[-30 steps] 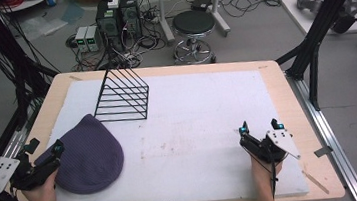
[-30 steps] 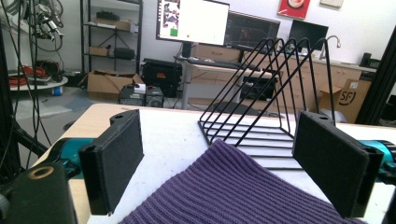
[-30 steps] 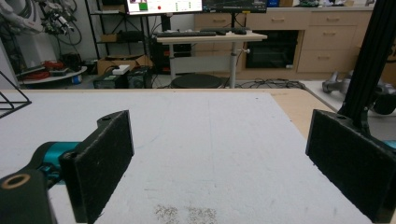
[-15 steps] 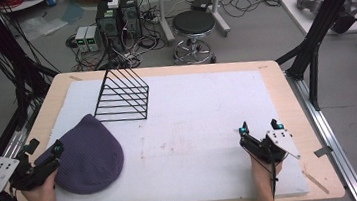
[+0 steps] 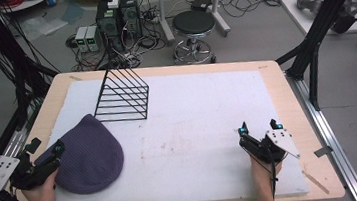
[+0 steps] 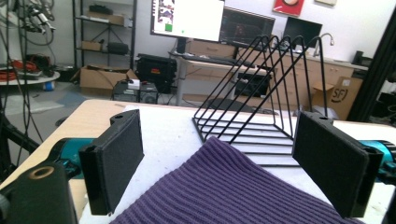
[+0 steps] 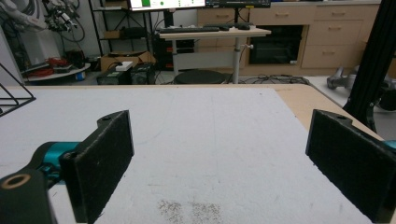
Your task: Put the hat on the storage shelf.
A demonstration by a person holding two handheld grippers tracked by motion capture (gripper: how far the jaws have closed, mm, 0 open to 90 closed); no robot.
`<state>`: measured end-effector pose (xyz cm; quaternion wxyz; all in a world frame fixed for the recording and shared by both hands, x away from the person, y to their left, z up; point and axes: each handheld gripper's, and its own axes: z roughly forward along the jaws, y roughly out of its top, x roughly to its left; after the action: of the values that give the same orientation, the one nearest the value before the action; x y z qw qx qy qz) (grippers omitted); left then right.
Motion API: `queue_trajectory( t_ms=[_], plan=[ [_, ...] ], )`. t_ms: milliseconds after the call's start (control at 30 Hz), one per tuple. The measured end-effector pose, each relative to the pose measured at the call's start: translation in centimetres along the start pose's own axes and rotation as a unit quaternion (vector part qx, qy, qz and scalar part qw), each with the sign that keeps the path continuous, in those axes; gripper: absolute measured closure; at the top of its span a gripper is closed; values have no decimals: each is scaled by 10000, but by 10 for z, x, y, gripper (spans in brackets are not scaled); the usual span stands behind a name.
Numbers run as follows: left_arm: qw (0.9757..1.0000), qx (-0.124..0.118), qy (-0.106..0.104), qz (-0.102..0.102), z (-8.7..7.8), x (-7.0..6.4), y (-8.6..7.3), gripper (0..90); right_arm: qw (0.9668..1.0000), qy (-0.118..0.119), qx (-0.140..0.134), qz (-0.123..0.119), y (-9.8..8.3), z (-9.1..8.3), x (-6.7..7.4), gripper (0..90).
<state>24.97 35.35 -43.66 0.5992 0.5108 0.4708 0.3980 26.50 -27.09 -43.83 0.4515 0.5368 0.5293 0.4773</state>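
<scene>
Purple hat (image 5: 89, 152): ribbed knit cloth, matt. Rack (image 5: 123, 93): thin black wire, smooth with a slight sheen. Table (image 5: 286, 89): pale wood rim, covered by a white mat (image 5: 194, 129), matt and faintly scuffed. Left gripper (image 6: 219, 172) and right gripper (image 7: 219, 163): jaws faced with coarse black matt pads.

black stool (image 5: 193, 24), computers (image 5: 117, 14), perhaps monitors (image 6: 187, 18)

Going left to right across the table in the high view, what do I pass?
Left tongs → purple knit hat → black wire rack → right tongs
</scene>
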Motion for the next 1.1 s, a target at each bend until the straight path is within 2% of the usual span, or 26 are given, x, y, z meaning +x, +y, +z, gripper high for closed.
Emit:
queue_trajectory(
  t_ms=[33,67,167,233,300,333,433,533,567,600,633,667,700,733,767,833,867,900,933,967,1000,1033,1067,1100],
  plan=[
    [9999,38,-79,108,0,0,3,166,10000,13,5,7,0,0,0,68],
    [9999,38,-79,108,0,0,3,166,10000,29,6,16,0,0,0,68],
    [9991,183,-212,314,0,-1,8,166,10000,25,56,53,0,1,-1,68],
    [9990,207,-251,315,0,-2,9,166,10000,31,46,37,0,2,-2,69],
    [9982,295,-421,308,1,-3,12,166,10000,37,44,47,0,1,-3,69],
    [9982,295,-421,308,1,-3,12,166,10000,38,41,38,0,1,-4,69],
    [9962,491,-596,408,2,-7,12,166,10000,37,47,64,0,2,-6,69],
    [9948,591,-668,492,3,-9,12,166,9999,43,58,88,-1,2,-8,69],
    [9929,696,-759,591,4,-11,14,166,9999,58,85,124,-1,2,-8,69],
    [9929,696,-759,591,4,-11,14,166,9999,60,100,101,-1,3,-9,69],
    [9905,800,-882,685,4,-13,16,166,9999,72,103,103,-1,3,-9,69],
    [9893,860,-930,723,4,-14,17,166,9998,78,118,130,-1,3,-9,68],
    [9893,860,-930,723,4,-14,17,166,9998,83,119,128,-1,3,-10,68],
    [9866,985,-1039,781,5,-14,18,166,9998,84,125,123,-1,3,-10,68],
    [9853,1049,-1094,792,5,-14,19,166,9998,87,124,122,-1,3,-10,69],
    [9844,1082,-1143,791,5,-14,19,166,9998,82,111,111,-1,3,-10,69],
    [9826,1144,-1221,811,6,-15,19,166,9998,93,111,112,-1,3,-10,69],
    [9787,1262,-1366,864,6,-15,20,166,9998,86,110,105,-1,3,-10,68],
    [9787,1262,-1366,864,6,-15,20,166,9998,85,112,110,-1,3,-11,69],
    [9748,1362,-1494,941,7,-17,20,166,9998,82,114,112,-1,3,-11,68],
    [9748,1362,-1494,941,7,-17,20,166,9998,80,118,120,-1,3,-10,69],
    [9718,1449,-1565,1006,7,-18,19,166,9998,77,117,131,-1,3,-10,68],
    [9718,1449,-1565,1006,7,-18,19,166,9998,75,125,144,-1,3,-10,69],
    [9697,1508,-1625,1029,7,-20,17,166,9998,74,127,146,-1,3,-10,69]
  ],
)
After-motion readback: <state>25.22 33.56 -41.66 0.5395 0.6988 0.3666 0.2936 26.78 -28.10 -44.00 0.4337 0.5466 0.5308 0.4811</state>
